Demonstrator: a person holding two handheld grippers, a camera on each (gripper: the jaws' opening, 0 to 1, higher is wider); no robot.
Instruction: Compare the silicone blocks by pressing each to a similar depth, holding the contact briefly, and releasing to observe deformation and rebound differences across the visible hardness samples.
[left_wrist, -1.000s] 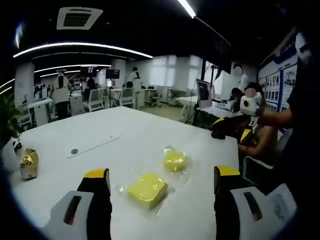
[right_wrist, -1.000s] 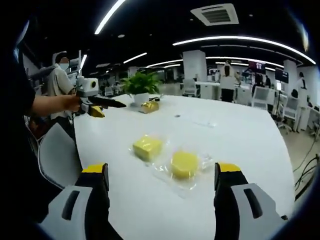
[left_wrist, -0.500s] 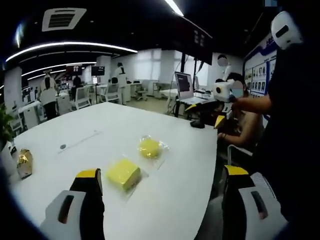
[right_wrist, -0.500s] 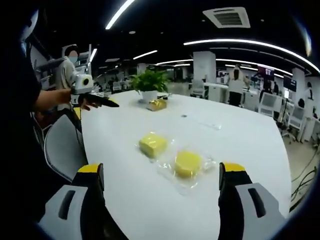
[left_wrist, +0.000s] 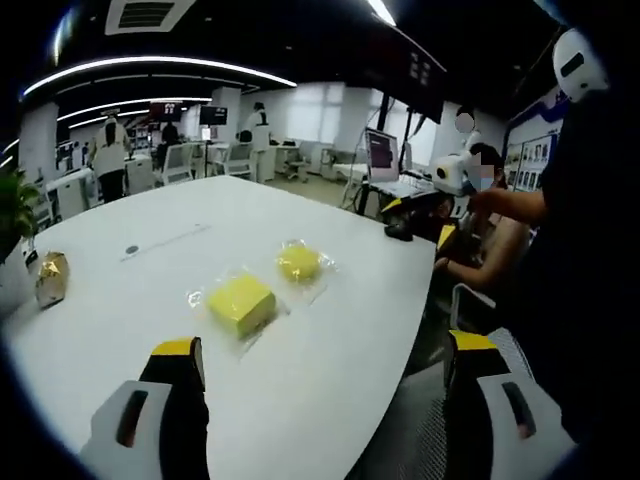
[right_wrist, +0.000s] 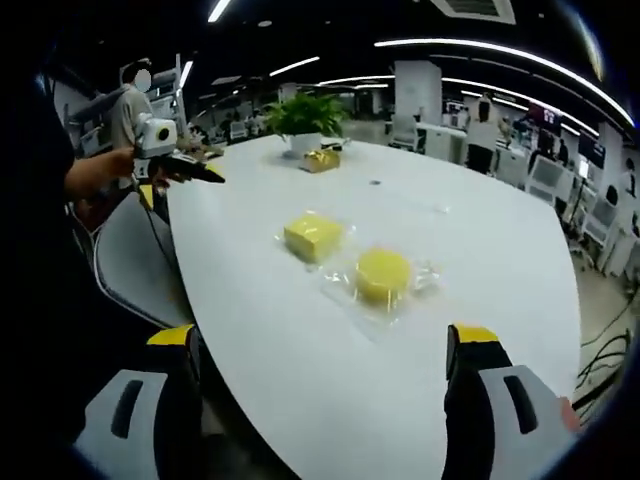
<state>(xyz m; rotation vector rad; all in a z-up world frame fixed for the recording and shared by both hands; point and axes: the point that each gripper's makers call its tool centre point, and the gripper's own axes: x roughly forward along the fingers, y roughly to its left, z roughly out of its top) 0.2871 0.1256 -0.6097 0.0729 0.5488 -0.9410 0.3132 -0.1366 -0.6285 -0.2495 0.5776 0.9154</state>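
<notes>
Square block (left_wrist: 241, 303) and round block (left_wrist: 298, 263), each in a clear bag, lie flat on the tabletop (left_wrist: 130, 310); left tongs (left_wrist: 325, 375) and right tongs (right_wrist: 325, 365) spread, holding nothing.

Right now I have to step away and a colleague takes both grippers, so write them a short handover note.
Left gripper: open, empty, held above the near edge of the white table.
Right gripper: open, empty, also back from the samples.
Things: square yellow block and round yellow block lie side by side on the table, each on clear wrap, apart from each other.
Done: nothing visible; neither block is being touched and both look undeformed.
Left: press each block to a similar depth, hold briefly, release, and compare rebound.
</notes>
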